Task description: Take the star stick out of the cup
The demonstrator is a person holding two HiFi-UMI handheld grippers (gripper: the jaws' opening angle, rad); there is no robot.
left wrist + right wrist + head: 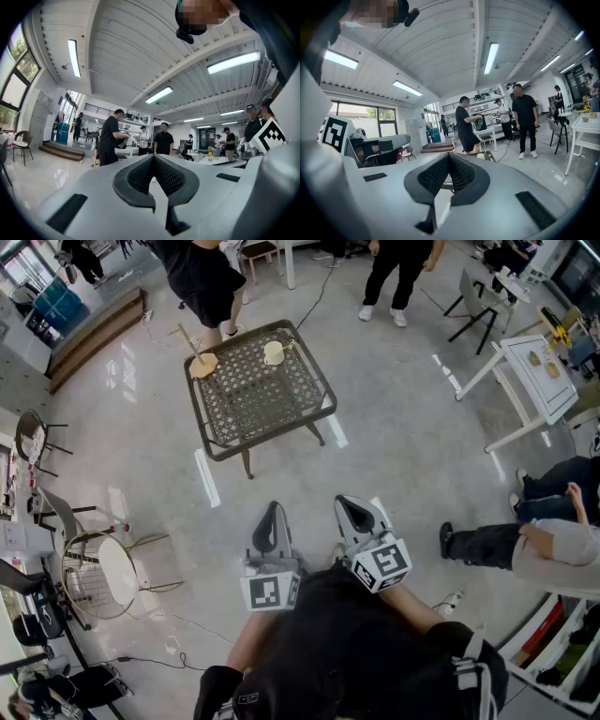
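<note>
A cream cup (273, 352) stands on the far right part of a dark lattice table (228, 423) in the head view. A thin pale stick (291, 345) pokes out of the cup toward the right; its star end is too small to make out. A tan flat piece (203, 364) with an upright rod lies on the table's far left corner. My left gripper (273, 507) (153, 157) and right gripper (345, 502) (449, 154) are held close to my body, well short of the table. Both are shut with nothing between the jaws.
People stand just beyond the table (202, 277) and farther back (398, 273). A seated person's legs (487, 545) reach in from the right. A white table (534, 381) stands at the right, a round wire chair (98, 573) at the left, and cables cross the floor.
</note>
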